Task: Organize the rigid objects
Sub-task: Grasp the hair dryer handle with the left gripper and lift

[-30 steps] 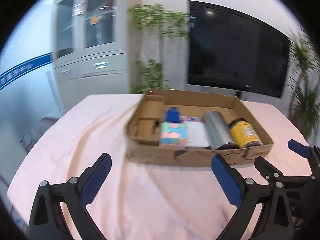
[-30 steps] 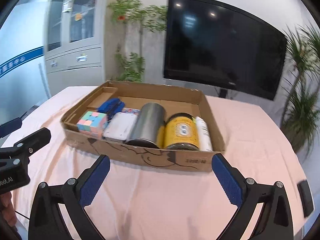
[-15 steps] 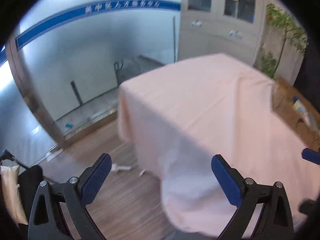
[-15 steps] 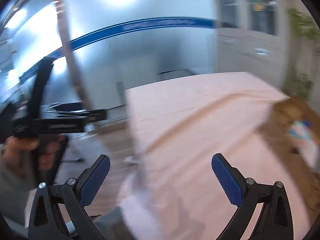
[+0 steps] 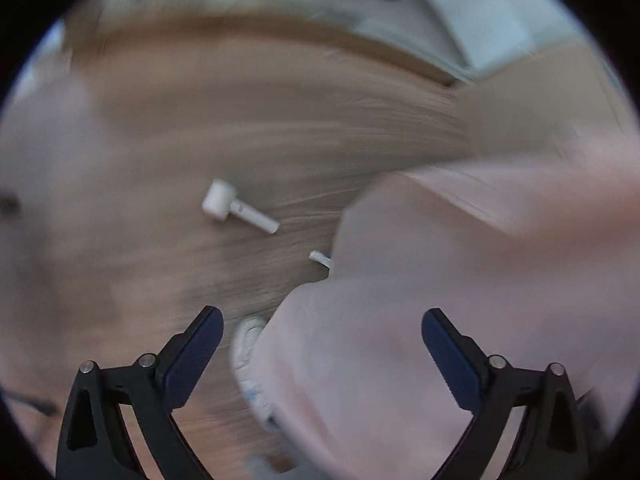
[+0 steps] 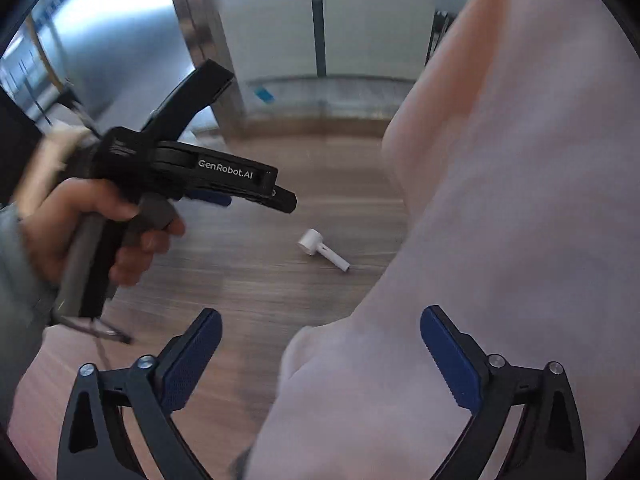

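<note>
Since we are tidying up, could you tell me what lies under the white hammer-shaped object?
The white hammer-shaped object lies directly on the brown wood-grain floor, beside the hanging pink tablecloth. Whatever sits beneath that cloth is hidden.

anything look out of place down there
Yes: a small white gadget lies on the wood floor beside the hanging pink tablecloth, not on the table. Nothing is in either gripper.
</note>
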Demonstrator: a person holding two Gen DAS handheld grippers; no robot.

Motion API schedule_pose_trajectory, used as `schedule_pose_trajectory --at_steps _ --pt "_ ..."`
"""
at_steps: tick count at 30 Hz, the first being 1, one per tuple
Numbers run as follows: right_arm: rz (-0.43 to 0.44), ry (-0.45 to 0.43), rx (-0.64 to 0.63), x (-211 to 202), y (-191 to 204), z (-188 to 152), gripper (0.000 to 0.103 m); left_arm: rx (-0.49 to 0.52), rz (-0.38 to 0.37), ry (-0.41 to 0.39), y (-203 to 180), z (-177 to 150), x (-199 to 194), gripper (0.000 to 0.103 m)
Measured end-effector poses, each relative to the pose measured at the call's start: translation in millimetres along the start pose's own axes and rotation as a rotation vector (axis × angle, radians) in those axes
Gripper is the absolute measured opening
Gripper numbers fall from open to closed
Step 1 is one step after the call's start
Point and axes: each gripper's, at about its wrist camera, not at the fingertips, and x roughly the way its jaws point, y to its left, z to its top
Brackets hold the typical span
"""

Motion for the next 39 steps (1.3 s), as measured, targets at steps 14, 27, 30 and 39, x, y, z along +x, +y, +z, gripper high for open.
schedule_pose_trajectory --at_steps 14,27,30,39 --pt "-0.053 0.031 -0.142 329 -54 117 0.094 -0.427 -0.123 0.118 130 81 255 0.075" --pt "0.056 -0.038 -0.348 471 -70 68 0.071 -0.569 -0.115 0.169 152 84 315 0.033" --pt "0.116 -0.022 -0.365 502 -73 59 0.057 -0.575 -0.113 0.177 153 87 322 0.032" --pt "0.19 -0.059 -0.355 512 -90 53 0.036 -0.583 -0.105 0.142 158 75 322 0.033"
